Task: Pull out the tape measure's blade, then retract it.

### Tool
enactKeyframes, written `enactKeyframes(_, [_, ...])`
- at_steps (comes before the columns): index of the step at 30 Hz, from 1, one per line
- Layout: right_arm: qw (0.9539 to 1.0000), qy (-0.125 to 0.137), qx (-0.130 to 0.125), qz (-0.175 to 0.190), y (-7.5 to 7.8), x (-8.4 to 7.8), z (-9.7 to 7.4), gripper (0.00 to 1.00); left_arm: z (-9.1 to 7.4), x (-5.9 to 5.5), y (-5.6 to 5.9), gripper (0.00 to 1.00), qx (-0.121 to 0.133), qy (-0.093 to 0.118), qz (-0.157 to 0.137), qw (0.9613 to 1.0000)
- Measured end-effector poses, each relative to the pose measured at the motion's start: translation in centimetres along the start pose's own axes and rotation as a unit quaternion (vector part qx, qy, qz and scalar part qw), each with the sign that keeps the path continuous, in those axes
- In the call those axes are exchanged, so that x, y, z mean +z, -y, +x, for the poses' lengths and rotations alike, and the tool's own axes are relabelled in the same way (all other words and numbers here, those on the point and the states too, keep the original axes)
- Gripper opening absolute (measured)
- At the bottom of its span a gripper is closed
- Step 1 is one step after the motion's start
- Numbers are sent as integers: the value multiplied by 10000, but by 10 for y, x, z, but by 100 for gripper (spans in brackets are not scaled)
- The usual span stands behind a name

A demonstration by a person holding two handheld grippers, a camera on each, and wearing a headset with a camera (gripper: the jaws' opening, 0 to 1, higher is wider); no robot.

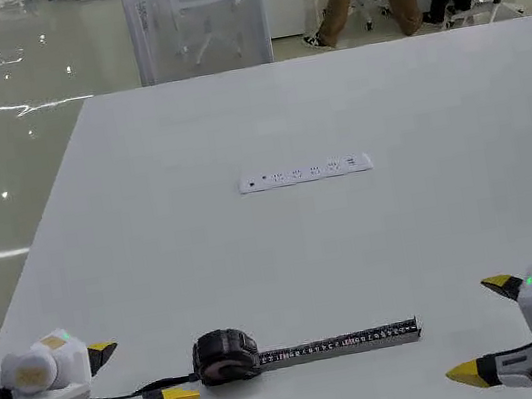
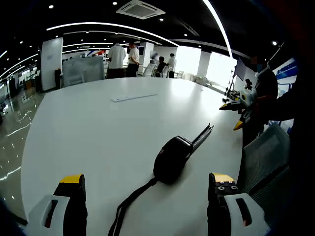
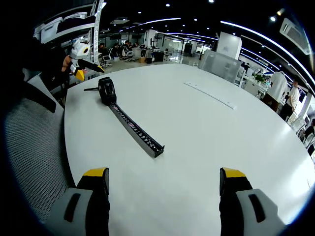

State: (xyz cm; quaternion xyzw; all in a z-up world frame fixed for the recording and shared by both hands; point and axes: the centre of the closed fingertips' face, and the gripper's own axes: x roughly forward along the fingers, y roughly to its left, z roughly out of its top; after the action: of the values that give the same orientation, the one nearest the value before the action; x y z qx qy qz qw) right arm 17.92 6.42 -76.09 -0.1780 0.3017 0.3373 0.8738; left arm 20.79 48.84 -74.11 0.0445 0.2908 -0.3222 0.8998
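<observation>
Head view: left gripper (image 1: 143, 374), right gripper (image 1: 481, 326) gape wide, empty, flanking tape measure (image 1: 226, 356).

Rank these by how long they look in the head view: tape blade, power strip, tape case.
1. tape blade
2. power strip, nearly as long; it lies farther off, so this is unsure
3. tape case, clearly shortest
</observation>
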Motion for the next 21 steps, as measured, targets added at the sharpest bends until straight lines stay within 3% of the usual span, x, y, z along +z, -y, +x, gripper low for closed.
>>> enactKeyframes(1, [9999, 31, -86, 112, 0, -2, -7, 91, -7, 3, 2, 100, 81, 108, 15, 9999])
enactKeyframes(5, [9998, -32, -152, -84, -10, -14, -22, 97, -26, 5, 9, 100, 121, 457, -53, 9989])
enactKeyframes(8, [9997, 79, -162, 173, -13, -19, -36, 100, -39, -9, 17, 100, 121, 439, -23, 9990])
enactKeyframes(10, [9997, 143, -121, 161, -15, -21, -44, 100, -48, -14, 20, 100, 163, 497, 29, 9986])
enactKeyframes(16, [9984, 396, -174, 373, -11, -15, -68, 100, -66, -20, 29, 100, 171, 486, 21, 9987])
enactKeyframes(17, [9983, 393, -186, 382, -11, -15, -70, 100, -66, -22, 29, 100, 135, 439, -15, 9989])
enactKeyframes(18, [9983, 382, -205, 384, -15, -11, -74, 100, -67, -30, 33, 100, 58, 210, -208, 9995])
enactKeyframes(21, [9976, 370, -252, 519, -11, -19, -79, 100, -68, -29, 28, 100, 122, 245, -157, 9995])
